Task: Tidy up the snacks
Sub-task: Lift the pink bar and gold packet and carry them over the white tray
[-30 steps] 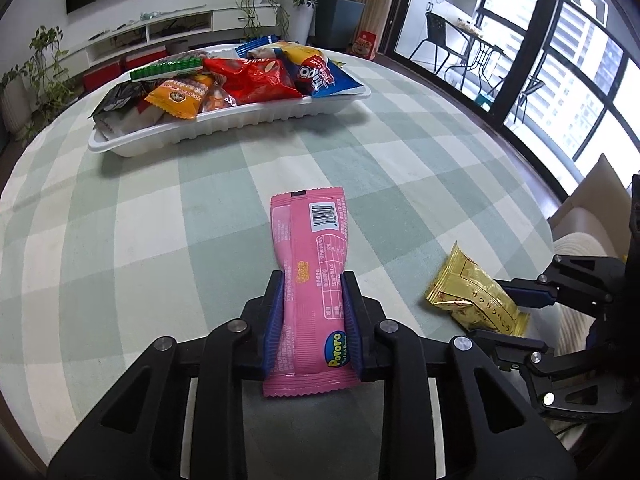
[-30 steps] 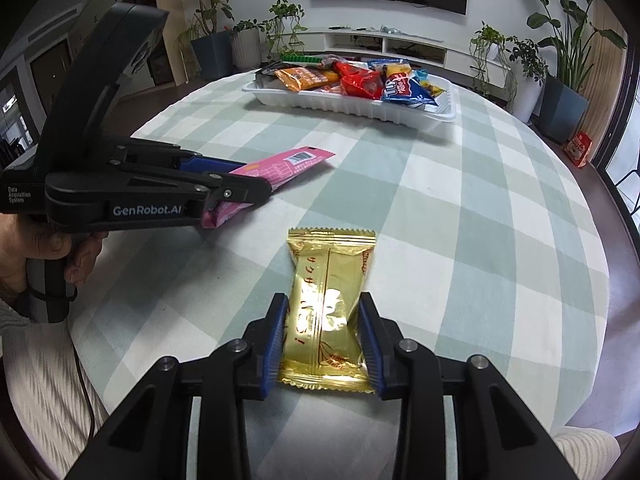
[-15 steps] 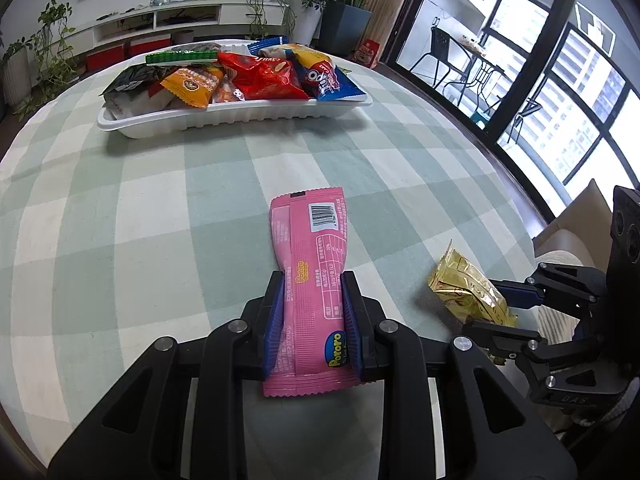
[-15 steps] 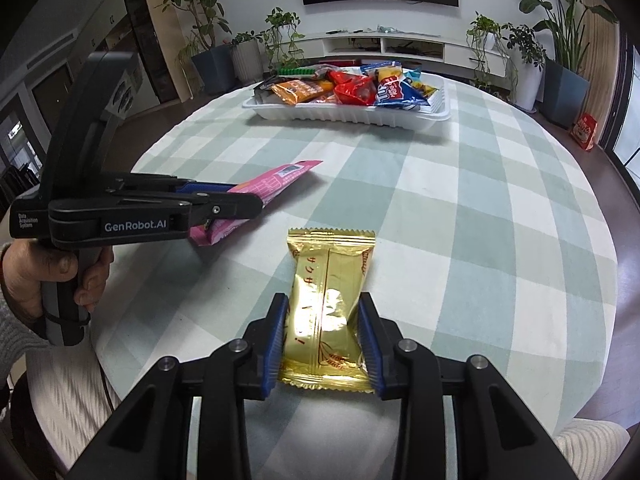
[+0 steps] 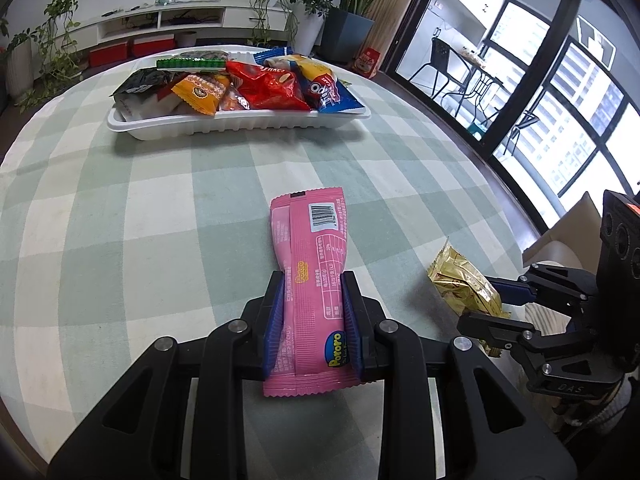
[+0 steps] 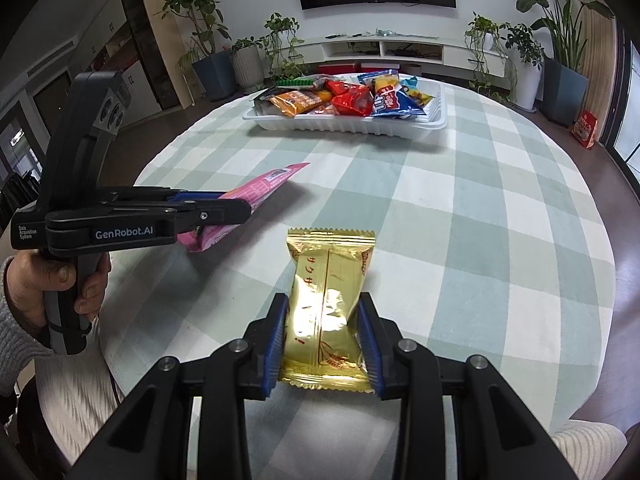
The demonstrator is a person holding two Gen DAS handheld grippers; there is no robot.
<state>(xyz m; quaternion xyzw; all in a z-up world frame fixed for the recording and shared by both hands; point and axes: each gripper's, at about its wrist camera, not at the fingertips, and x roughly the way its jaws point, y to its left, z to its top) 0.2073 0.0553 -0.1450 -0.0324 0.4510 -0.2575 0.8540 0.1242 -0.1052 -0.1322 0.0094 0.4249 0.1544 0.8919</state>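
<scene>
My left gripper (image 5: pixel 313 312) is shut on a long pink Pororo snack packet (image 5: pixel 310 256) and holds it above the checked tablecloth. My right gripper (image 6: pixel 324 332) is shut on a gold foil snack packet (image 6: pixel 330 280), also lifted off the table. Each gripper shows in the other view: the right one (image 5: pixel 494 306) with the gold packet (image 5: pixel 460 280) at the left view's right edge, the left one (image 6: pixel 236 208) with the pink packet (image 6: pixel 264 184) at the right view's left. A white tray (image 5: pixel 240 122) full of several snack bags sits at the table's far side, and also shows in the right wrist view (image 6: pixel 348 124).
The round table carries a green-and-white checked cloth (image 5: pixel 120 208). Beyond it stand potted plants (image 6: pixel 564 52), a low white TV shelf (image 6: pixel 400 50) and large windows (image 5: pixel 560 92). The person's hand (image 6: pixel 52 284) grips the left handle. A sofa cushion (image 5: pixel 568 232) lies past the table edge.
Both grippers have risen and tilted a little with their packets held. The gold packet is lifted off the cloth. The tray has not moved.
</scene>
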